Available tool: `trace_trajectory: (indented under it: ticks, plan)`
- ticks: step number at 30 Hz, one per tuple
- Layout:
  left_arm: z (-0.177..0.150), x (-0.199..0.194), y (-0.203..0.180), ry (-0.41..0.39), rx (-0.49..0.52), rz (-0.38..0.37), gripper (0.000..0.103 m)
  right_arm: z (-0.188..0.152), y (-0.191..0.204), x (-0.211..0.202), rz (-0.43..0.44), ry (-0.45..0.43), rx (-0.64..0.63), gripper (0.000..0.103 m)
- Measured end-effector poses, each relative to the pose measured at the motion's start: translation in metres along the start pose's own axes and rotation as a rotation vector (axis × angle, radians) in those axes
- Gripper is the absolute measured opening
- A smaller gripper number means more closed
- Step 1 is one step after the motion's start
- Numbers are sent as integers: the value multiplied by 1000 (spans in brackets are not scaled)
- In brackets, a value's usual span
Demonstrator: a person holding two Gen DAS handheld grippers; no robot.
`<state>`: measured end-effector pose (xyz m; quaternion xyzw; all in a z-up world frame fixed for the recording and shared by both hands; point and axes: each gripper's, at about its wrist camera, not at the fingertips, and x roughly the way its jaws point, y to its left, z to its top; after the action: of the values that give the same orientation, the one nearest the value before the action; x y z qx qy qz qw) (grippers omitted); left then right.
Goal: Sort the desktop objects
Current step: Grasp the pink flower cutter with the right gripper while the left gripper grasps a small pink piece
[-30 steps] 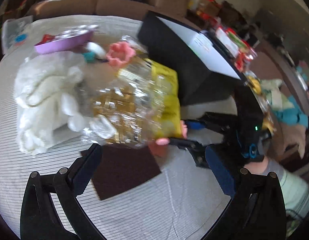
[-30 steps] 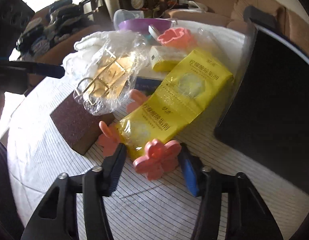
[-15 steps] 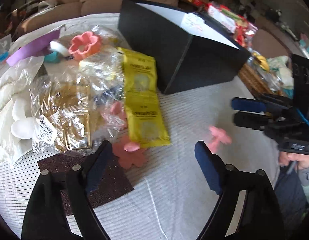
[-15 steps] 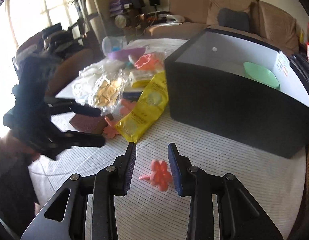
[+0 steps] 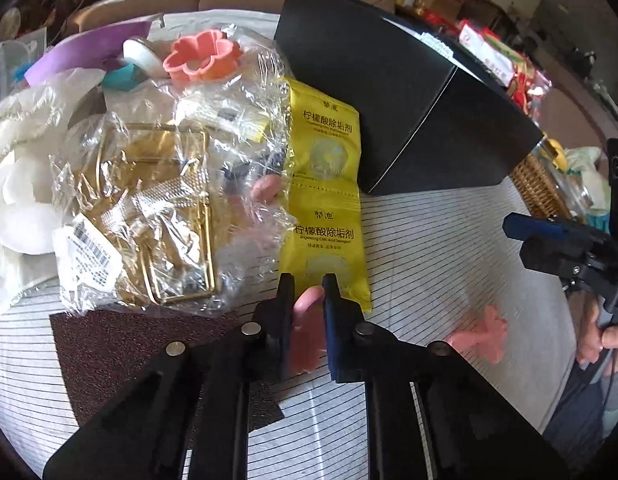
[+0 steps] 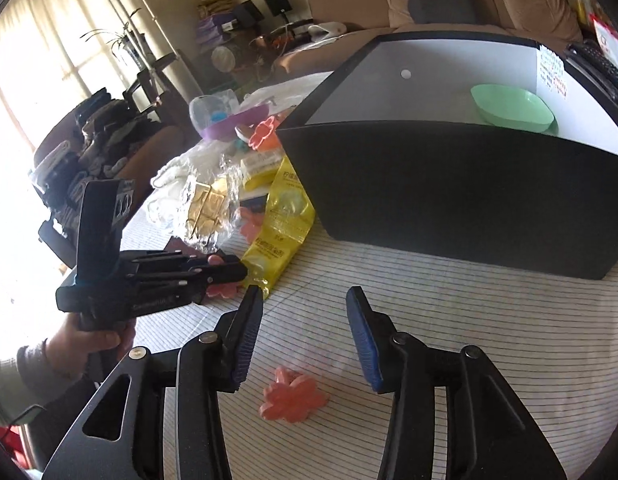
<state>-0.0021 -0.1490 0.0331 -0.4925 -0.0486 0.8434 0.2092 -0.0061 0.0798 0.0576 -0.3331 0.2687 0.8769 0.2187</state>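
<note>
Left wrist view: our left gripper (image 5: 308,300) jaws are closing on a pink flower (image 5: 307,322). Right gripper (image 6: 305,336) jaws are opening, empty, above another flower (image 6: 293,398). In the box (image 6: 449,200) we see only a green bowl (image 6: 513,106); the left pile remains.

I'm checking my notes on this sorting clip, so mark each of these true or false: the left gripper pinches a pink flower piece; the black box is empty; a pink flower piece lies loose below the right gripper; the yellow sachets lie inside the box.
1. The left gripper pinches a pink flower piece. True.
2. The black box is empty. False: a green bowl sits inside.
3. A loose pink flower piece lies on the striped cloth below the right gripper. True.
4. The yellow sachets lie inside the box. False: they lie on the table beside it.
</note>
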Motion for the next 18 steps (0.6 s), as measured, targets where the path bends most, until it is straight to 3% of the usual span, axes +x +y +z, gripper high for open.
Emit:
trace_trajectory:
  ticks: [6, 8, 14, 18]
  plan:
    - [-2, -8, 0, -5, -11, -34, 11, -10, -1, 3, 31, 54, -76, 52]
    - [3, -17, 3, -28, -35, -75, 5, -17, 1, 4, 42, 73, -106, 59]
    - [20, -43, 21, -93, -126, -224, 4, -39, 18, 4, 27, 105, -292, 74]
    - [21, -43, 29, -61, -126, -217, 4, -51, 22, 18, 16, 141, -335, 74]
